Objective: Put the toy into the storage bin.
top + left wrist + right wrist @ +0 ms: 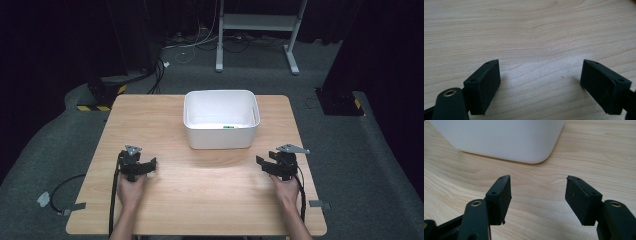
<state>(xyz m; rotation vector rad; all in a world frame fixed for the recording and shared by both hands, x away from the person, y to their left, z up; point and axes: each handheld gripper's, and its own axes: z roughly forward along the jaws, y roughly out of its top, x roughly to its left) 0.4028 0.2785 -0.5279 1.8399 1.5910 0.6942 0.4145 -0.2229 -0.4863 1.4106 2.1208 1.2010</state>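
Two grippers: the left gripper (144, 165) and the right gripper (270, 165) rest low over the near half of the wooden table (205, 205), each held in a hand, well apart from one another.
Left tongs: spread wide, with bare wood grain between the jaws in the left gripper view.
Right tongs: spread too, with a clear gap and nothing pinched between the jaws in the right gripper view.
White tub (220, 137): stands on the far middle of the table, between the two grippers and beyond them, touching neither.
High view alone: looks into the tub, where a small green thing (228, 127) lies against the near wall; what it is cannot be told.
Right gripper view alone: shows the tub's rounded lower corner (506, 137) close ahead of the jaws, its inside hidden.
Floor: grey carpet with cables around the table.
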